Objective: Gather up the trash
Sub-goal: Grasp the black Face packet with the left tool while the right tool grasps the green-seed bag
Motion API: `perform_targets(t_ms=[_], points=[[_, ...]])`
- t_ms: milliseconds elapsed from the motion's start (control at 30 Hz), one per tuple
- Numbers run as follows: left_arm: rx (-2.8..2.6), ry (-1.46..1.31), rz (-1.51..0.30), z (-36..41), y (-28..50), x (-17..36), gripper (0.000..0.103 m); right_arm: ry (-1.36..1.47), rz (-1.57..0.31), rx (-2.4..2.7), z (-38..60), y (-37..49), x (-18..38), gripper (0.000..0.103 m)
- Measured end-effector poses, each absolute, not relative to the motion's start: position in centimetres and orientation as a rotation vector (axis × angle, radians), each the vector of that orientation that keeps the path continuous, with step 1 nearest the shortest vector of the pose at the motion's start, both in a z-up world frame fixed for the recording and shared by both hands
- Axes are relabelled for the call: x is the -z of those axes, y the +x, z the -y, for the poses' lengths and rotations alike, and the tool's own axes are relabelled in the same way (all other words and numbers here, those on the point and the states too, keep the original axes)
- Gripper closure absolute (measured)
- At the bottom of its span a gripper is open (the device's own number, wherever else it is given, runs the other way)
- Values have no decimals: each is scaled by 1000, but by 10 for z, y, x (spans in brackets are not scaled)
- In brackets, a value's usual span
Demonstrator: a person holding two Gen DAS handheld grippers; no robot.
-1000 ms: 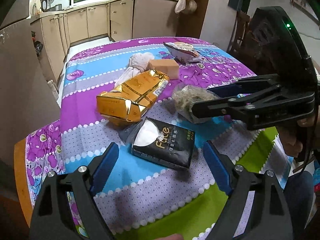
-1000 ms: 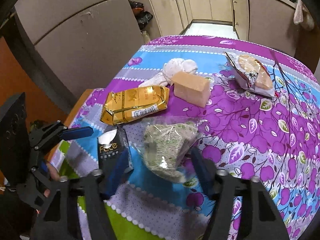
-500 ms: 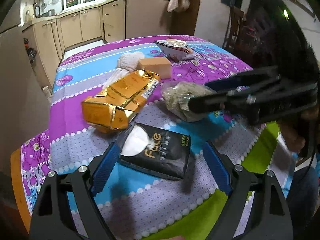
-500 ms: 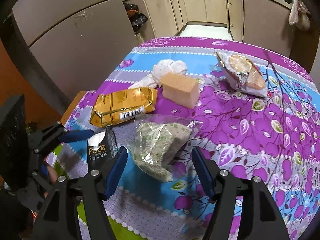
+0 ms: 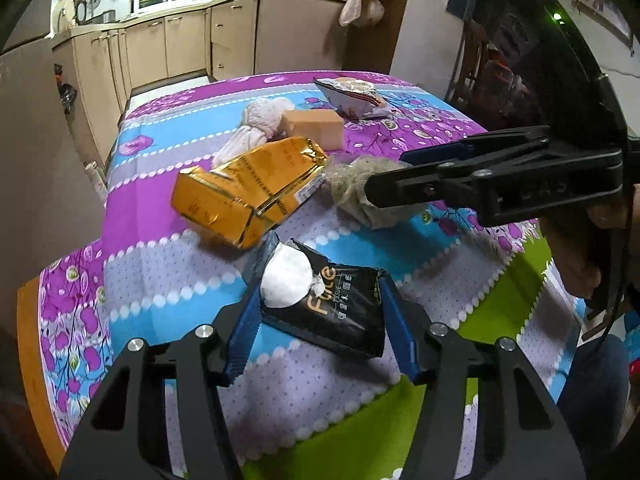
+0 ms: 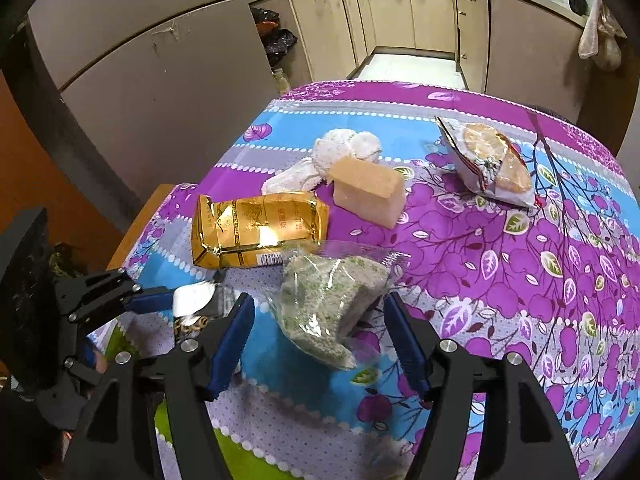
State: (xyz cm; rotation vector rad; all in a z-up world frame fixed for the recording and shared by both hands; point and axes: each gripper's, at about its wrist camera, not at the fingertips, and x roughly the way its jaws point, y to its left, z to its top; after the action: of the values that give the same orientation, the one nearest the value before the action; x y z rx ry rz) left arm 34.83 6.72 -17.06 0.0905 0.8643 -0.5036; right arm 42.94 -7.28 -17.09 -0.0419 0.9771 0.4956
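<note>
My left gripper point(image 5: 320, 320) is shut on the black "Face" tissue pack point(image 5: 324, 312), whose near end is lifted off the tablecloth and pinched between the blue pads. My right gripper point(image 6: 320, 340) stands open around a clear bag of greenish grains point(image 6: 328, 304), pads on either side, not touching. The right gripper also shows in the left wrist view point(image 5: 404, 172), over the grain bag point(image 5: 360, 192). A gold foil packet point(image 5: 248, 188) lies just beyond the tissue pack.
On the purple and blue flowered tablecloth point(image 6: 520, 260) lie an orange sponge block point(image 6: 368, 190), a white crumpled cloth point(image 6: 344, 152) and a snack bag point(image 6: 488, 160). A fridge point(image 6: 140, 60) stands to the left of the table. Kitchen cabinets point(image 6: 400, 16) are behind.
My left gripper has closed on the tissue pack and tilted it up. My right gripper has moved forward around the grain bag, its jaws narrower than before.
</note>
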Motion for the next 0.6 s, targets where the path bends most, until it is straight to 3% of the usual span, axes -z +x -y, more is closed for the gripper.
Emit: perform_targets(t_ms=[200, 433, 600], points=[[490, 82, -868, -64, 350, 171, 48, -104, -969, -412, 59, 431, 180, 38], [471, 63, -866, -63, 350, 171, 49, -114, -933, -370, 65, 426, 183, 64], [442, 54, -848, -61, 344, 169, 53, -92, -865, -334, 79, 407, 175, 71]])
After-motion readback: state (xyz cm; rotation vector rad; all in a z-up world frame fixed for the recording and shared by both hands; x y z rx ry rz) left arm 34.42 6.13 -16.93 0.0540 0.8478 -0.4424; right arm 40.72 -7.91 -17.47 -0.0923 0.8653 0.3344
